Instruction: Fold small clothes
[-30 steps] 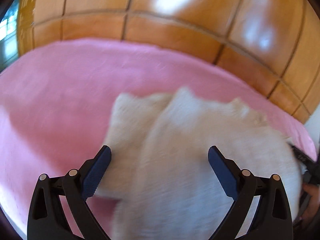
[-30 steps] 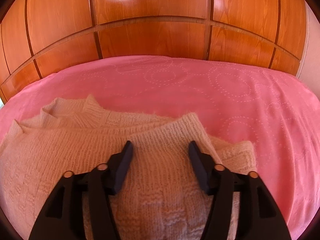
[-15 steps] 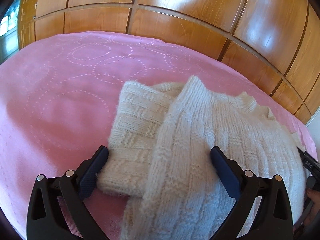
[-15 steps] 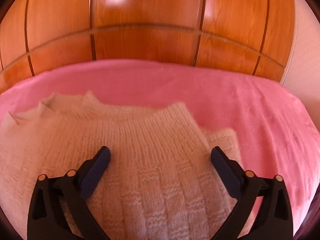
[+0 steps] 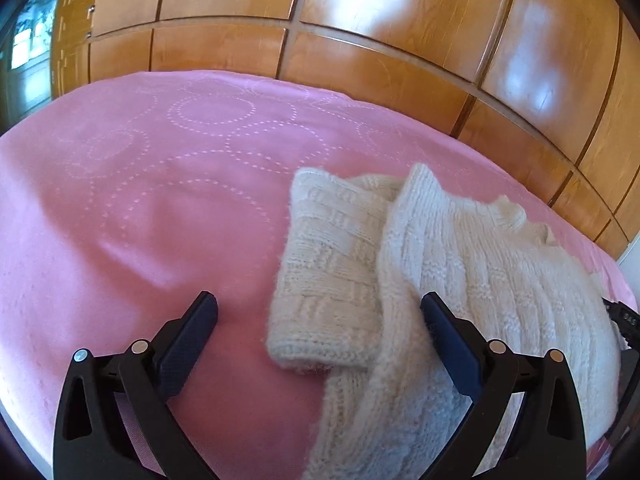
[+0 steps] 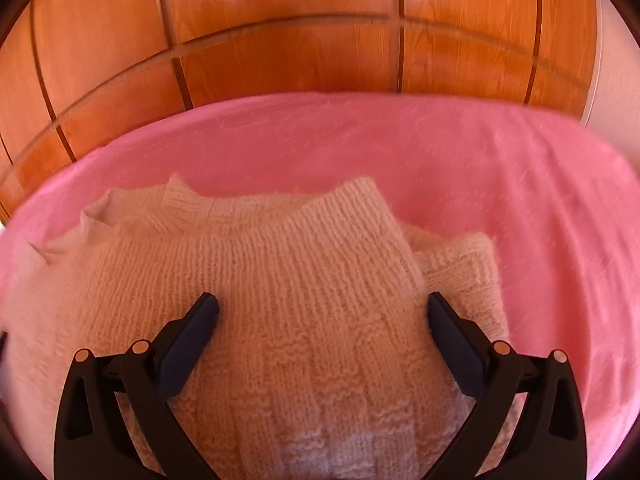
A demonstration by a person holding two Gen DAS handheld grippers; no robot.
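The cream knit sweater point(image 6: 288, 304) lies on the pink bedspread point(image 5: 152, 208), one layer turned over another so that a folded band juts out at 9 o'clock in the left wrist view, likely a fold just laid. The right gripper point(image 6: 322, 320), whose jaws have just been opening, stands wide and empty over it. The left gripper point(image 5: 318, 322) is spread wide too, the sweater's edge at its 3 o'clock finger, nothing pinched.

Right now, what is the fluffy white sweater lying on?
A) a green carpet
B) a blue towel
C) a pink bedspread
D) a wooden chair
C: the sweater lies spread on a pink bedspread with dotted circle patterns, in front of wooden panels.
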